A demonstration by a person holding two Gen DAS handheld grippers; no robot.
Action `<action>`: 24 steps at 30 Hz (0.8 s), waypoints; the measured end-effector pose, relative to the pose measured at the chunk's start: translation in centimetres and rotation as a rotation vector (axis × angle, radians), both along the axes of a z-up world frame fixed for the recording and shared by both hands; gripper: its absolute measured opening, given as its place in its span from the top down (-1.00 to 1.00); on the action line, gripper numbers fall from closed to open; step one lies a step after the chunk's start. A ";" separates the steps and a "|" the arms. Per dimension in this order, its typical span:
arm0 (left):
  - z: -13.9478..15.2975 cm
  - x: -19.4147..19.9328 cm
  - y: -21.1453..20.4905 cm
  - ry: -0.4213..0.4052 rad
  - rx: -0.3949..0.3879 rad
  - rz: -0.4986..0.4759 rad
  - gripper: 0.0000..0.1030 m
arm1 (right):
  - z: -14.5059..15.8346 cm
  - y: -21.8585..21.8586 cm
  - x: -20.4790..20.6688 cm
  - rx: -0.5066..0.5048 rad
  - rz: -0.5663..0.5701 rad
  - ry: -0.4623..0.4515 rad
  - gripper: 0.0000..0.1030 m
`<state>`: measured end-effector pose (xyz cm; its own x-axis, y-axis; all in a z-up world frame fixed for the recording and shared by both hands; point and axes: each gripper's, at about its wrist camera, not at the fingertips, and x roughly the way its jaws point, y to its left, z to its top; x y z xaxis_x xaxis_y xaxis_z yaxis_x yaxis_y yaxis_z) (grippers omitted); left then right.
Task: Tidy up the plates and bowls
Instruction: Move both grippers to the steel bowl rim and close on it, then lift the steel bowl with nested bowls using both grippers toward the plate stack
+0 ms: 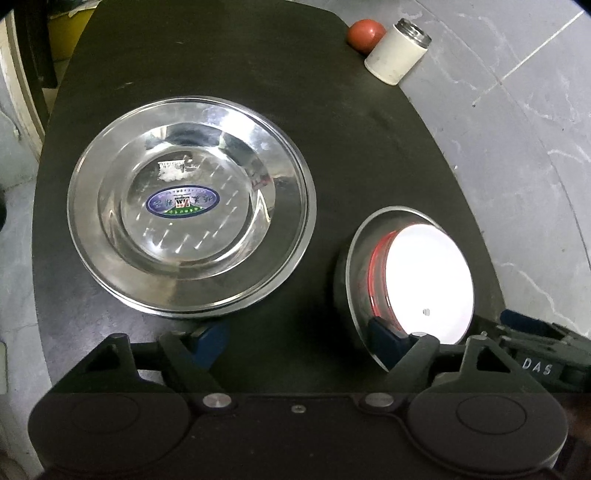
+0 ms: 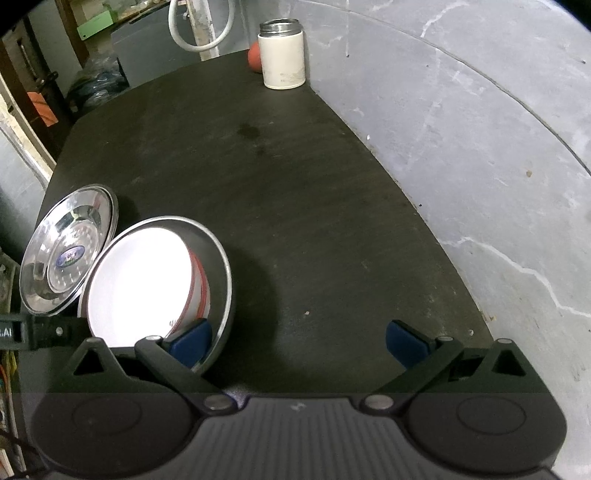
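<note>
Two wrist views of a dark table [image 1: 332,122] beside a grey marbled wall [image 2: 461,129]. I am holding my left gripper [image 1: 299,338] spread wide, nothing between its blue pads [image 1: 212,338]; its right pad is sitting inside the near rim of the steel bowl [image 1: 360,291], and whether it is touching the metal I cannot tell. I am holding my right gripper [image 2: 299,341] released as well, its left pad [image 2: 190,341] lying at the near rim of the same steel bowl [image 2: 219,266] and its right pad over bare tabletop, well apart from any dish. The steel bowl is resting on the table at the near edge, and it is carrying a white bowl with a red rim line [image 1: 430,284] nested inside it; in the right wrist view the white bowl [image 2: 140,284] is filling most of the steel one. Just beside this pair, on my left, the steel plate [image 1: 192,221] is lying flat and upright, an oval blue sticker [image 1: 183,201] at its centre; the plate [image 2: 66,251] is sitting close to the bowl's rim, contact unclear. At the far corner a white canister with a metal neck [image 2: 282,55] is standing against the wall, with a red ball [image 1: 365,35] just beside it.
</note>
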<state>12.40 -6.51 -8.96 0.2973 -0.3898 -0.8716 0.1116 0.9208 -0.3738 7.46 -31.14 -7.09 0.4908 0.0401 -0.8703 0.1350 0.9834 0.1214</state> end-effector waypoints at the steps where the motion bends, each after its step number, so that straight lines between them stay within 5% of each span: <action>1: 0.0 0.1 -0.2 -0.002 -0.005 0.002 -0.54 | 0.0 0.0 0.0 0.003 -0.001 -0.003 -0.98; 9: 0.3 0.1 -0.7 -0.021 -0.022 -0.027 -0.25 | 0.3 -0.2 -0.4 0.065 0.021 -0.036 -0.53; 19: 1.1 -0.2 -2.3 -0.105 -0.070 -0.123 0.64 | 0.9 0.2 -0.8 0.143 0.093 -0.085 0.28; 24: 1.1 -0.1 -2.8 -0.140 -0.048 -0.143 0.65 | 1.2 0.8 -0.9 0.145 0.131 -0.104 0.59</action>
<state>12.30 -9.32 -7.82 0.3531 -0.4772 -0.8047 0.2941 0.8731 -0.3887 6.59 -30.32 -5.91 0.5598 0.2304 -0.7959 -0.0134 0.9629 0.2694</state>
